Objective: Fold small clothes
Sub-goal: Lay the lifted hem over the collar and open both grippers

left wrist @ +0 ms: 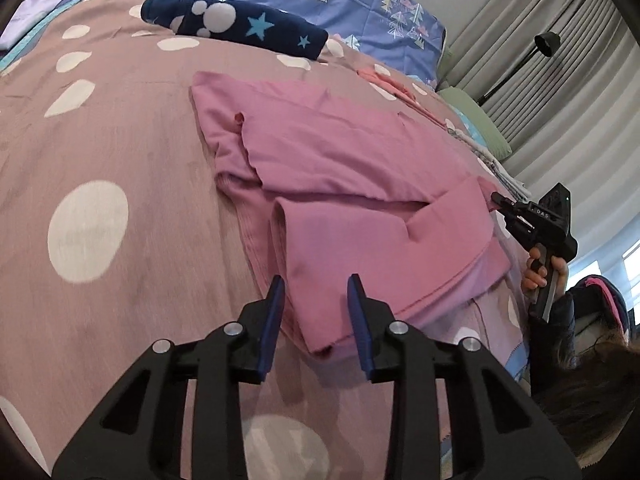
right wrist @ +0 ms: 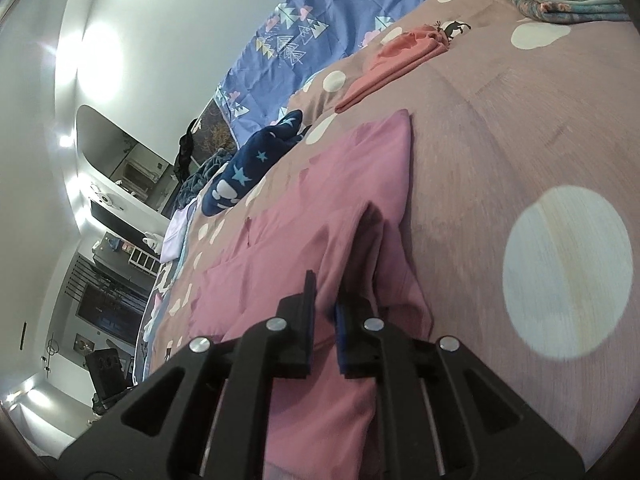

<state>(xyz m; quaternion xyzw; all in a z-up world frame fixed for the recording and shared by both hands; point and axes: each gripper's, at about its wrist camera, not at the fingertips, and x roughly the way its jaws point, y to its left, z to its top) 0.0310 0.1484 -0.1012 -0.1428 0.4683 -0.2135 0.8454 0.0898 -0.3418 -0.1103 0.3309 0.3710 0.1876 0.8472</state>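
A pink garment [left wrist: 340, 168] lies partly folded on the polka-dot bedspread [left wrist: 100, 152]. My left gripper [left wrist: 316, 292] is open and empty, its blue-padded fingers either side of the garment's near folded corner, just above it. My right gripper [right wrist: 324, 300] is shut on a raised fold of the pink garment [right wrist: 320, 216], which runs between its fingers. In the left wrist view the right gripper [left wrist: 498, 200] pinches the garment's right edge, held by a hand.
A folded navy star-print piece [left wrist: 236, 24] lies at the far side, in front of a blue patterned pillow [left wrist: 340, 4]. A folded salmon cloth [right wrist: 404, 56] lies beyond the pink garment. Stacked folded clothes [right wrist: 568, 0] sit at the far right. Curtains and a lamp stand beside the bed.
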